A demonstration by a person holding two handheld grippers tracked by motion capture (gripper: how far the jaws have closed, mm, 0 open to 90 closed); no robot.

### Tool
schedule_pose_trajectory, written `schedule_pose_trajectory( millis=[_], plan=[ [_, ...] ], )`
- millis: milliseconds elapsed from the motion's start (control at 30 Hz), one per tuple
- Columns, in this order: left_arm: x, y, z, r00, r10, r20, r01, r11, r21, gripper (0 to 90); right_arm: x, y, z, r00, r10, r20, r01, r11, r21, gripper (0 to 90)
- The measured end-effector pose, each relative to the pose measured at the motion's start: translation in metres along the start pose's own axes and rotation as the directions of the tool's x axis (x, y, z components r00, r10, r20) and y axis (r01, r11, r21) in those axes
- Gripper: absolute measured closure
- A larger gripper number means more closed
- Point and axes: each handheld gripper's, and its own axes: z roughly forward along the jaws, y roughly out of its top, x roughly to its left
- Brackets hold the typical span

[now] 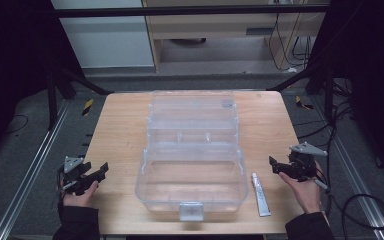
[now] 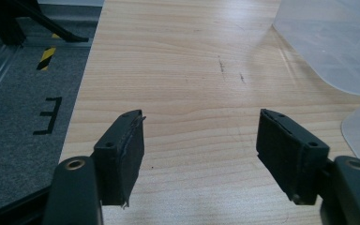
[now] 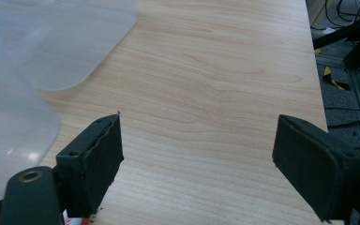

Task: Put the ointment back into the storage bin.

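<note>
So there's a light wooden table (image 1: 120,130) with a big clear plastic box (image 1: 192,150) sitting pretty much dead centre on it. The box is see-through with stepped tiers, the upper trays folded back toward the far edge, and a little latch tab on its near wall. I can't make out anything lying inside it.

Just to the right of the box, close to its near right corner, there's a small white tube (image 1: 260,194) lying flat on the table, running lengthwise toward the person. It's near the box but not touching it as far as I can tell.

Left gripper (image 1: 91,176) is held over the table's left edge, off the box's near left corner, well apart from it. Jaws are spread wide with nothing between them; in the left gripper view (image 2: 201,157) it's just bare wood in the gap, with the curved edge of the box off to the upper right.

Right gripper (image 1: 281,166) is on the other side of the box, just beyond the tube, in the person's hand (image 1: 306,192). Also spread wide and holding nothing. In the right gripper view (image 3: 199,161) the gap shows plain tabletop, the box's cloudy plastic at the upper left.
</note>
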Motion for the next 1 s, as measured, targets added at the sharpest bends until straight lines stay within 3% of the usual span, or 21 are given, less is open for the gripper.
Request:
schedule_pose_trajectory(
  millis=[200, 267, 400, 600, 767, 800, 867, 1000],
  plan=[
    [-0.004, -0.001, -0.002, 0.9999, 0.017, -0.001, -0.017, 0.9997, 0.016, 36.4, 0.01, 0.009, -0.014, 0.9982, -0.034, -0.049, 0.036, 0.999, 0.036, 18.6],
    [-0.003, -0.001, -0.003, 0.9997, 0.022, -0.008, -0.022, 0.9996, 0.018, 37.8, 0.016, 0.011, -0.018, 0.9957, -0.066, -0.065, 0.071, 0.994, 0.082, 19.7],
    [-0.001, -0.004, -0.001, 0.9984, 0.047, -0.033, -0.045, 0.998, 0.044, 38.6, 0.02, 0.015, -0.026, 0.9932, -0.079, -0.086, 0.09, 0.986, 0.138, 21.1],
    [-0.001, -0.004, 0.0, 0.9978, 0.058, -0.033, -0.057, 0.9969, 0.055, 37.2, 0.023, 0.022, -0.037, 0.9895, -0.09, -0.114, 0.109, 0.978, 0.178, 25.0],
    [-0.002, -0.005, 0.0, 0.9969, 0.069, -0.039, -0.066, 0.9959, 0.061, 36.8, 0.029, 0.028, -0.043, 0.9879, -0.075, -0.136, 0.107, 0.964, 0.242, 27.4],
    [-0.002, -0.005, 0.0, 0.9971, 0.065, -0.038, -0.063, 0.9962, 0.06, 36.7, 0.032, 0.03, -0.044, 0.9867, -0.079, -0.142, 0.115, 0.956, 0.268, 28.5],
    [-0.002, -0.005, 0.0, 0.9969, 0.068, -0.039, -0.066, 0.9959, 0.062, 36.7, 0.033, 0.03, -0.044, 0.9866, -0.079, -0.143, 0.116, 0.955, 0.273, 28.7],
    [-0.002, -0.005, 0.0, 0.9958, 0.08, -0.044, -0.077, 0.9948, 0.066, 36.7, 0.038, 0.028, -0.041, 0.985, -0.085, -0.15, 0.13, 0.938, 0.321, 31.4]
  ],
)
